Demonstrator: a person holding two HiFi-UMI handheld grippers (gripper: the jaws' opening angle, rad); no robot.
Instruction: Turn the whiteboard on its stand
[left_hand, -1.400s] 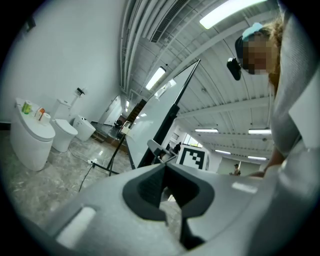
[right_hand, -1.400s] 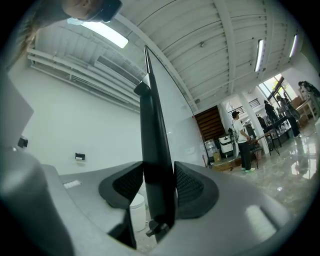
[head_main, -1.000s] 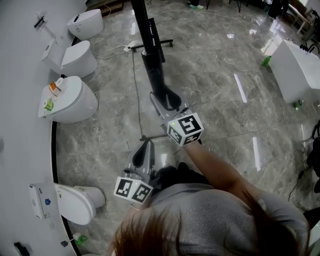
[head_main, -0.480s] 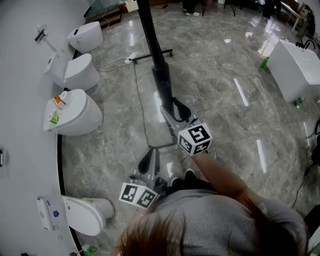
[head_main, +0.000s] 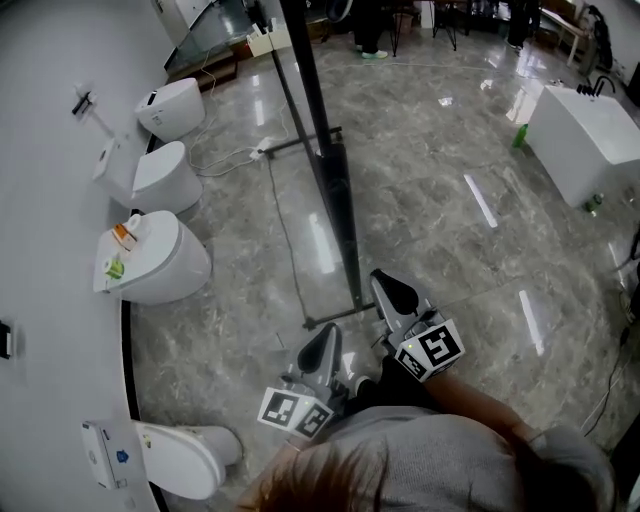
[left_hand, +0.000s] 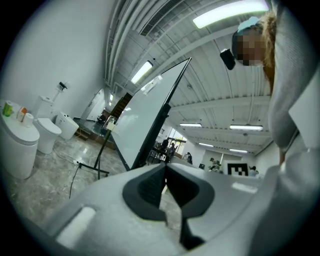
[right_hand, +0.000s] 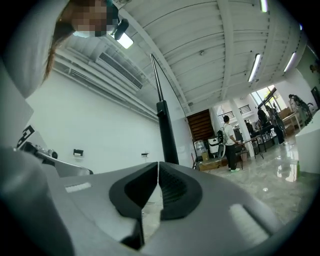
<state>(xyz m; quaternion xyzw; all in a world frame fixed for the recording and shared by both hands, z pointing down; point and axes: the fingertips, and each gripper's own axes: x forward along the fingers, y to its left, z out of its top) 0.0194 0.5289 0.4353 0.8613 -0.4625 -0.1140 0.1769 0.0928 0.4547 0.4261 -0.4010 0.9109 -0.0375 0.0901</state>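
The whiteboard (head_main: 331, 175) stands edge-on in the head view, a black frame running from the top down to its stand foot (head_main: 335, 321) on the floor. In the left gripper view its white face (left_hand: 142, 117) is tilted, and the right gripper view shows its black edge (right_hand: 165, 131) as a pole. My right gripper (head_main: 386, 284) (right_hand: 158, 166) hangs just right of the frame's lower end, apart from it; its jaws are closing, tips together, nothing between them. The left gripper (head_main: 325, 342) (left_hand: 165, 168) is low and near me, also shut and empty.
Several white toilets (head_main: 155, 262) line the curved wall at the left. A cable (head_main: 287, 235) runs over the marble floor under the board. At the right are a white tub (head_main: 587, 128) and a green bottle (head_main: 521, 136). People stand far back (right_hand: 230, 142).
The right gripper, which reached up against the board's black frame, has come off it, drawn back toward me and closed. The view has tilted up, and the board now appears edge-on.
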